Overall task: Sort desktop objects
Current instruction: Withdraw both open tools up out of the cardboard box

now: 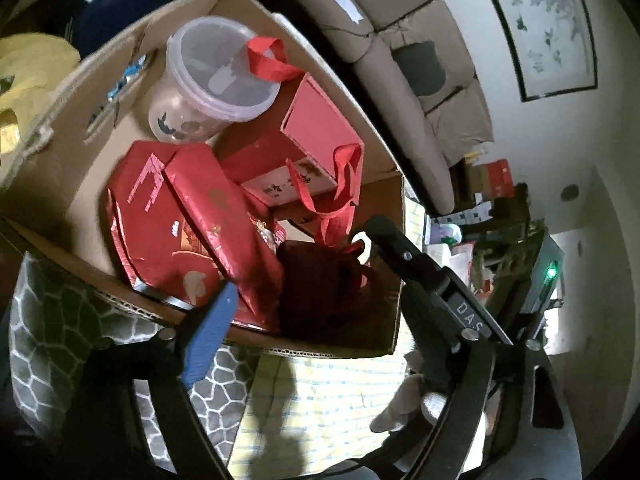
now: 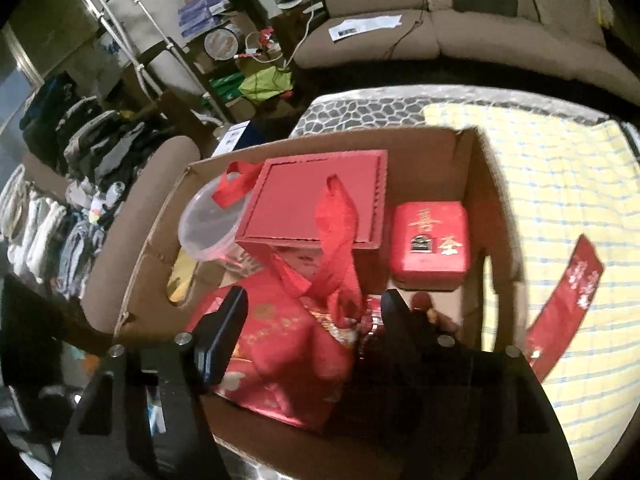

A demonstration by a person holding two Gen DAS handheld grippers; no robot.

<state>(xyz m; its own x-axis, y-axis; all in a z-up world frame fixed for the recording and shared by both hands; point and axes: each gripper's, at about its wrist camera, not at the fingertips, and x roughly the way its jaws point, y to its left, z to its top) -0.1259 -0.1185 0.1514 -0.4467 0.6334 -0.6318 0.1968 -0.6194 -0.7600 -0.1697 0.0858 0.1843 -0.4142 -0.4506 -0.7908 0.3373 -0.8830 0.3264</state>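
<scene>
An open cardboard box (image 1: 52, 168) (image 2: 440, 152) stands on the table. In it lie a clear plastic tub (image 1: 212, 76) (image 2: 208, 224), a red gift box with ribbon handles (image 1: 312, 140) (image 2: 316, 196), red foil packets (image 1: 208, 216) (image 2: 280, 344), a dark red pouch (image 1: 320, 292) and a small red tin with gold characters (image 2: 430, 244). My left gripper (image 1: 296, 264) is open and empty, hovering over the box's near edge. My right gripper (image 2: 314, 304) is open and empty above the foil packets.
A red paper strip (image 2: 568, 304) lies on the yellow checked cloth (image 2: 560, 184) right of the box. A brown sofa (image 2: 460, 28) stands behind the table. A brown chair (image 2: 136, 216), hanging clothes and cluttered shelves are at the left.
</scene>
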